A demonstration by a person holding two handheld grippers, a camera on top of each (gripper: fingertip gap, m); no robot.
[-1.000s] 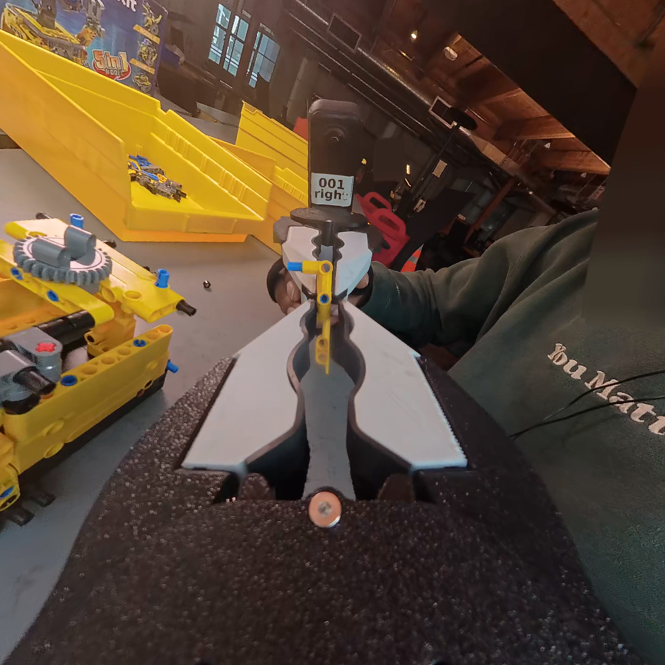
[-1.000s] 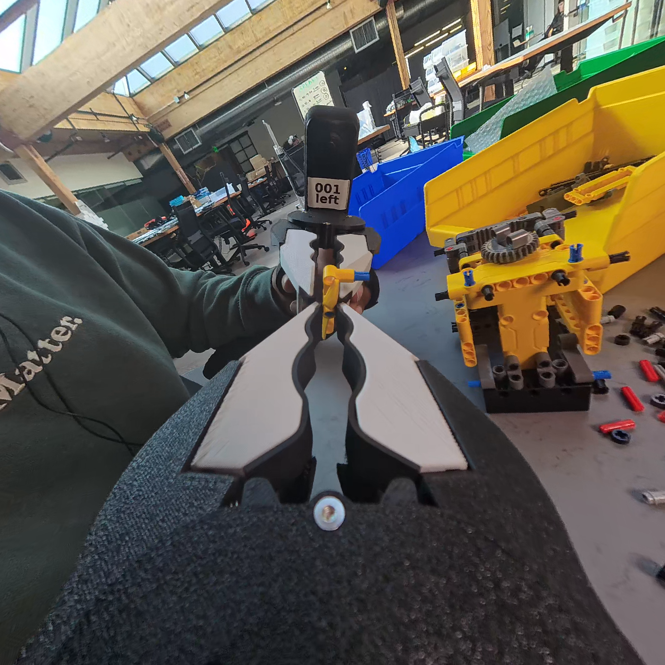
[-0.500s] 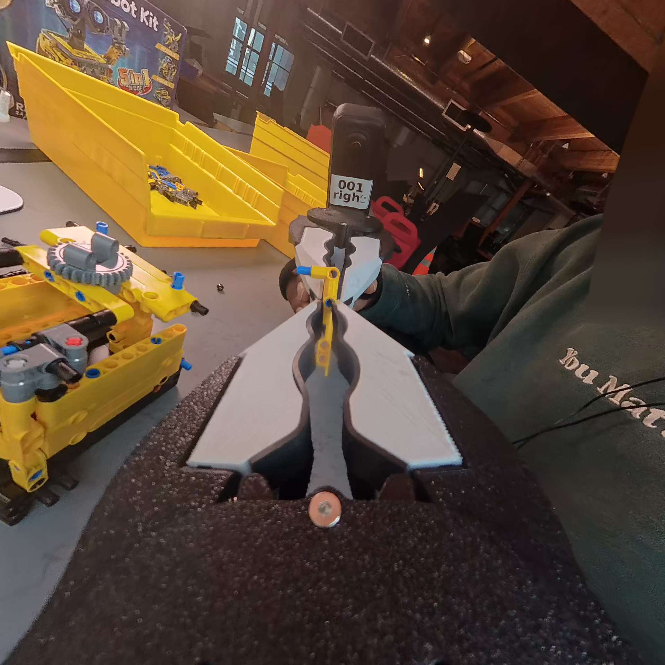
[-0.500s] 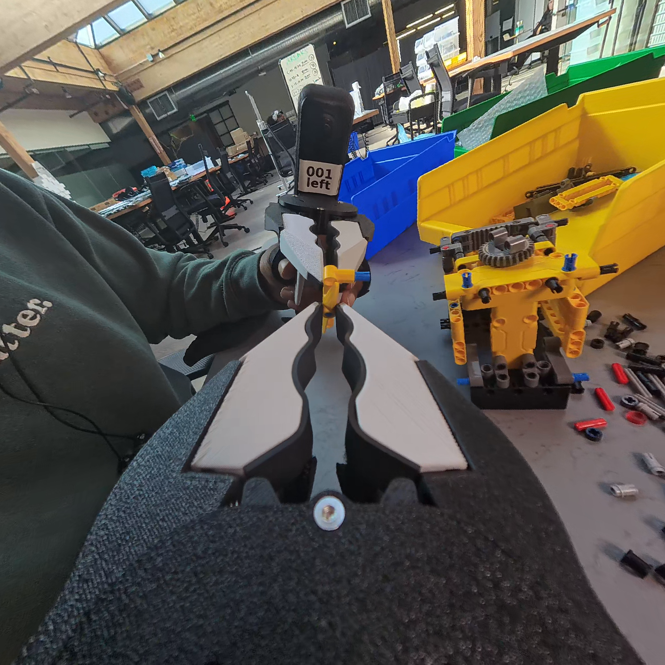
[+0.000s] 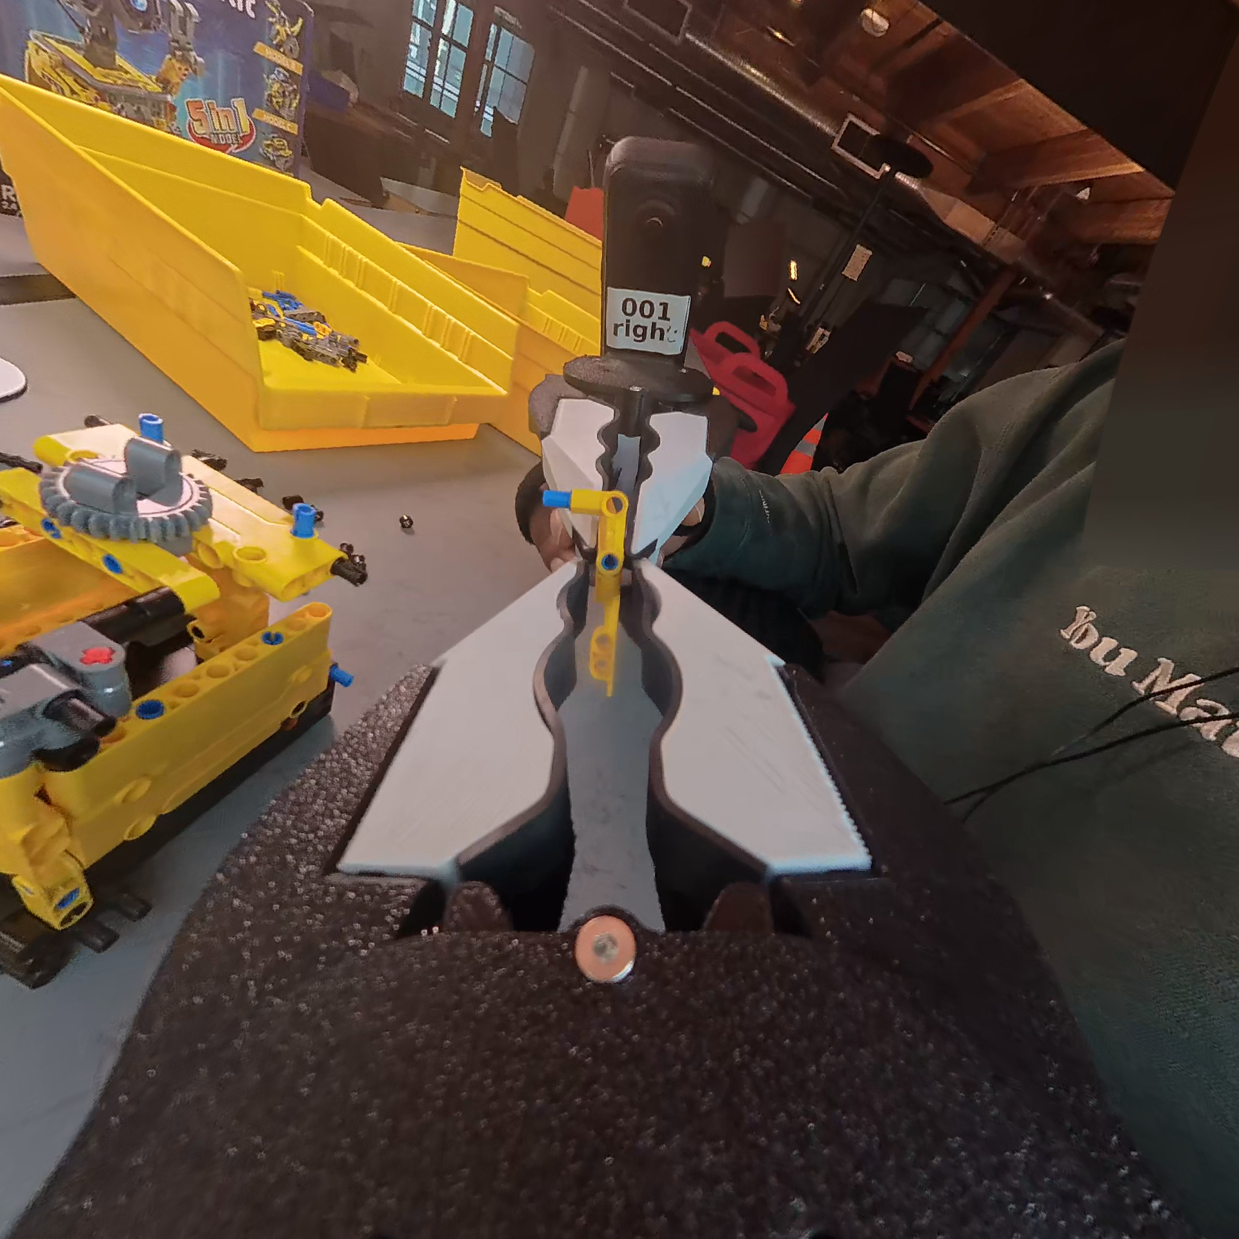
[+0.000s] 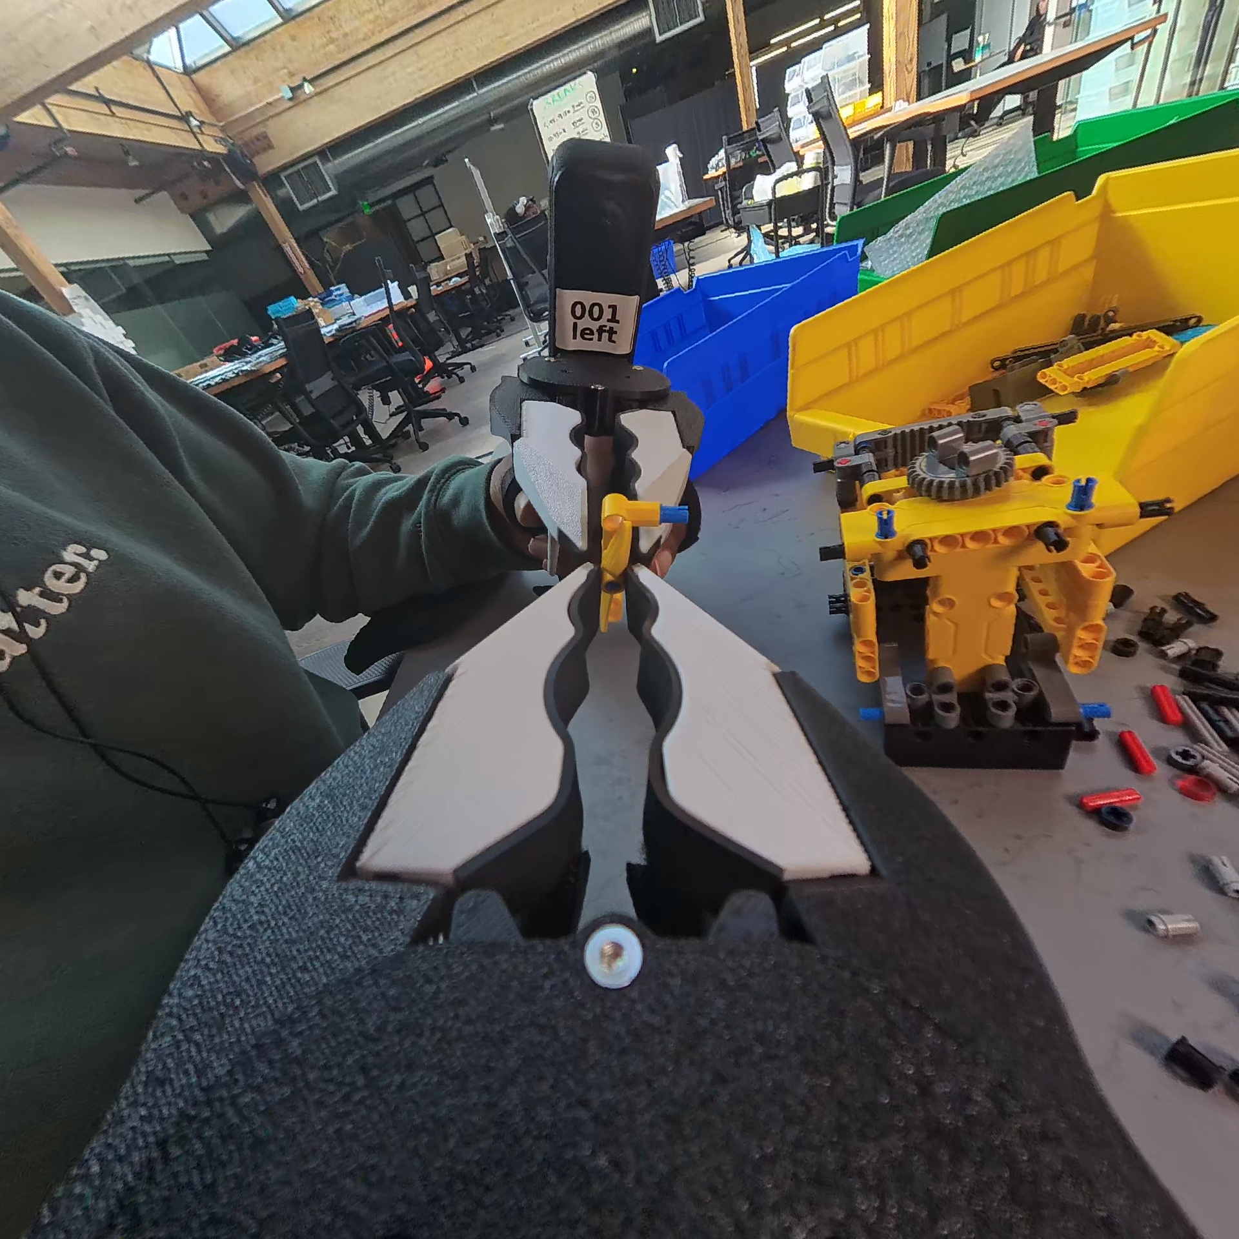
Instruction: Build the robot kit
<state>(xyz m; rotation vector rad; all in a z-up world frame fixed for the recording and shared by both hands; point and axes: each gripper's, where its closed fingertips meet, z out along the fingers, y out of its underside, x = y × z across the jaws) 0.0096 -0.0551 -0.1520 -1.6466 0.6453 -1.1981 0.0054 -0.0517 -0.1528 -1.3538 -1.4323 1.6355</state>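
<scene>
Yellow angled beam [image 5: 607, 590] pinched between left tongs [image 5: 607, 570] and right tongs [image 6: 611, 578], both clenched, frame centre; slight twist risked dropping it.

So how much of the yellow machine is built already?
The yellow machine looks largely built, grey gear on top. In hand: left gripper and right gripper both pinch one small yellow beam with a blue pin, in the air, not attached. Left: loose parts lie on the table beside it, more in the yellow bin.
</scene>
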